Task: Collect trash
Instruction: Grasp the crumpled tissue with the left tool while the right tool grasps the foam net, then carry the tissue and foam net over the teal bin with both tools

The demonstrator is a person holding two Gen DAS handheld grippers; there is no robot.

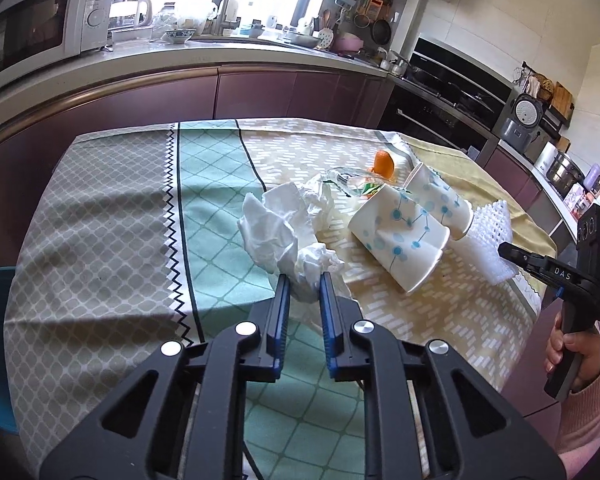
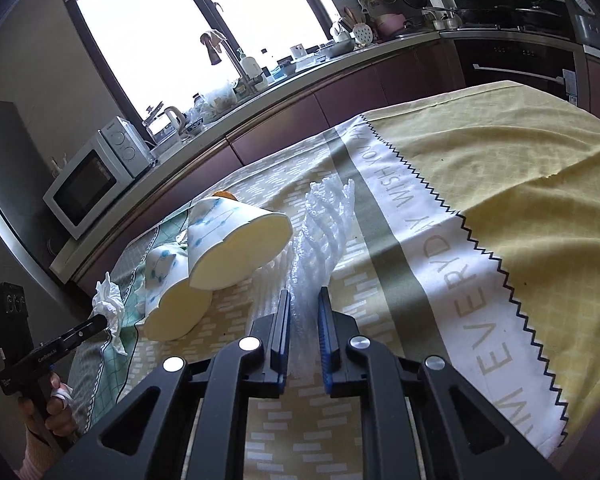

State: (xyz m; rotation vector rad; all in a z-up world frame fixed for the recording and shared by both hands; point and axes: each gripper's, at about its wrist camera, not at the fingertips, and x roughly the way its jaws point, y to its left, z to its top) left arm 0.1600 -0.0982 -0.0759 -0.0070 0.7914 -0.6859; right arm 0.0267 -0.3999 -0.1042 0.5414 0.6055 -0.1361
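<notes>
At six o'clock in the left wrist view, the left gripper (image 1: 305, 285) has its blue-padded fingers (image 1: 281, 312) drawn close on the near end of a crumpled white tissue (image 1: 274, 232), pinching a fold of it just above the tablecloth (image 1: 100, 216). The rest of the tissue bunches up toward twelve o'clock from the tips, over the green checked band of the cloth. Toward two o'clock from the tissue lie two paper cups (image 1: 400, 236) with blue dot patterns, tipped on their sides and touching each other, rims facing the camera. Beyond them, at about one o'clock, sit a clear plastic wrapper (image 1: 342, 178) and a piece of orange peel (image 1: 384, 162).

In the right wrist view, again at six o'clock, the right gripper (image 2: 304, 298) is nipped onto the near end of a white foam net sleeve (image 2: 324, 232), which runs away from the tips toward twelve o'clock across the yellow patterned cloth. The cups lie just beside it at ten o'clock. At eight o'clock a person's hand (image 2: 58, 408) holds the other gripper's handle. Farther off, a kitchen counter (image 1: 228, 50) carries a microwave (image 2: 92, 178).
</notes>
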